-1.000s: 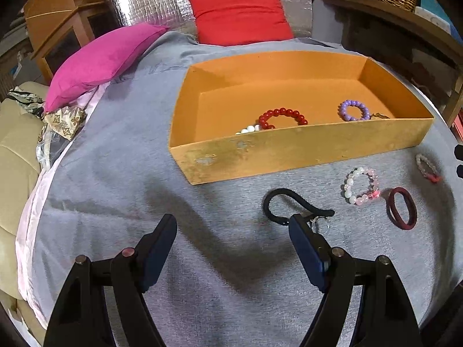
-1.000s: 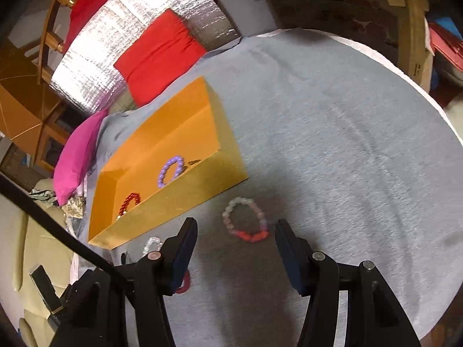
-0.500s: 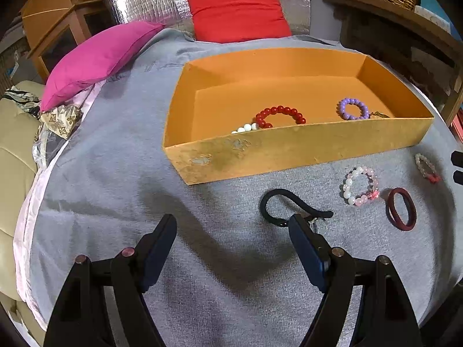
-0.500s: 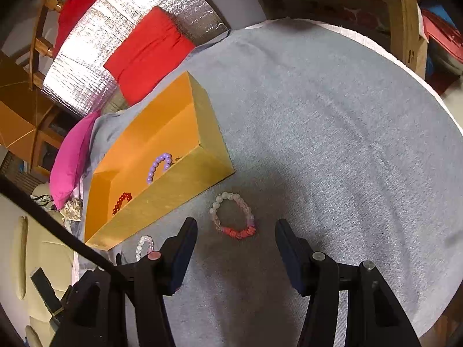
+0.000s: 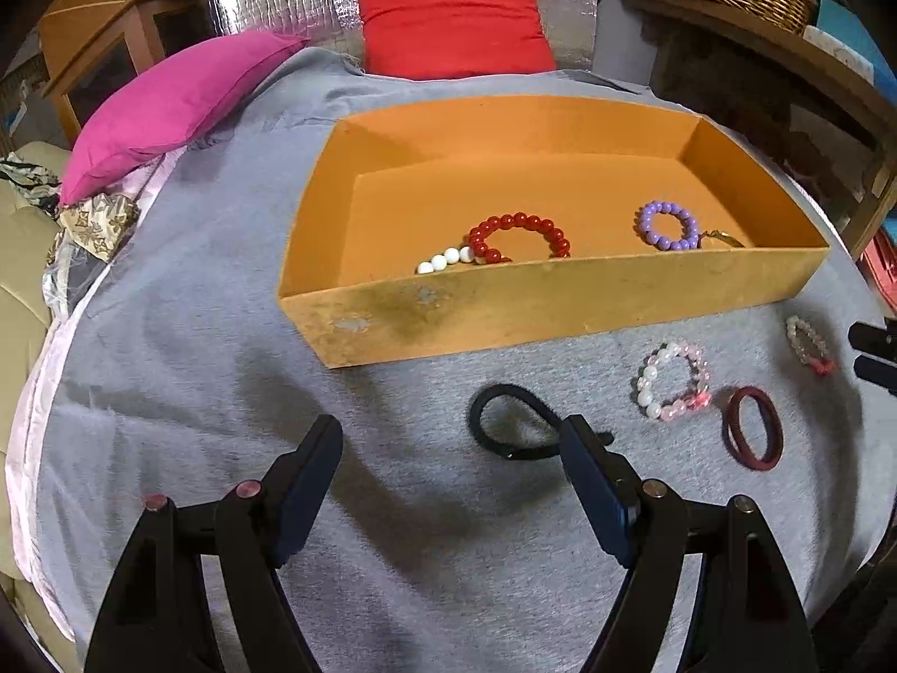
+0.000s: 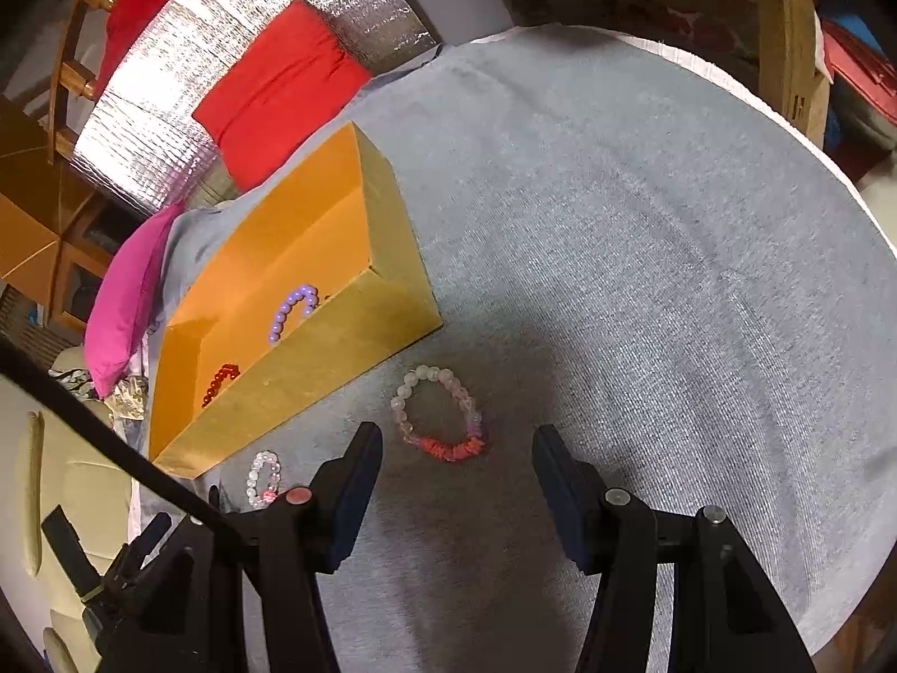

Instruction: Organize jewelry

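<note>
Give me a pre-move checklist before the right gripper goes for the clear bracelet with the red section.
1. Right gripper open and empty: ok.
2. Bracelet lies just ahead of the fingertips, roughly centred: ok.
3. Bracelet flat on the grey cloth, apart from the orange box: ok.
4. Left gripper open, holding nothing, away from that bracelet: ok.
5. Room in the box beside the purple bracelet and red bracelet: ok.
6. Height of fingertips above the cloth: cannot tell.
</note>
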`<state>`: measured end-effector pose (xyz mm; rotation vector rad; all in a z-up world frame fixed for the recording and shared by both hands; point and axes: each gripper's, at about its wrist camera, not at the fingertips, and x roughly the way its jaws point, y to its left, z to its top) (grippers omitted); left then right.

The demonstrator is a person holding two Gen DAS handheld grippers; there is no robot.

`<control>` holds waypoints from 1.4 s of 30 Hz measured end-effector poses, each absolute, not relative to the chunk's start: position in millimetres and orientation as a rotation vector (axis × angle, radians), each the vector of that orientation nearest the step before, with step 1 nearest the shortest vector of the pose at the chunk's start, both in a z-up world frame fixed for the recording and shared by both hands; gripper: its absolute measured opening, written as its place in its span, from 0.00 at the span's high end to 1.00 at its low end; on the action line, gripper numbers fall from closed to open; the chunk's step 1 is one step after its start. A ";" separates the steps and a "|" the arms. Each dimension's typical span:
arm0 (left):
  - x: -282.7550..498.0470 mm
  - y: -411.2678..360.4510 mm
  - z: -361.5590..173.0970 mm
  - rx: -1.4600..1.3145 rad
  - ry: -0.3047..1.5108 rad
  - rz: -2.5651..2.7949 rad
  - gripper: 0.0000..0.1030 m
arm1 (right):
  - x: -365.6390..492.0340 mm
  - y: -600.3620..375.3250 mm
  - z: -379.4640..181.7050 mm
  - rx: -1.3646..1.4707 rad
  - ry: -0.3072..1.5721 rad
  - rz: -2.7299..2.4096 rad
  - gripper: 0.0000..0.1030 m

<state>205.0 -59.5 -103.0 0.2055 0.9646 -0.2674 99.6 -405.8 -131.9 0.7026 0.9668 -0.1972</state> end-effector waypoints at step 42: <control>222.9 -26.3 -120.5 0.036 1.029 -0.327 0.31 | 137.5 -342.4 -151.1 0.359 0.993 -0.308 0.63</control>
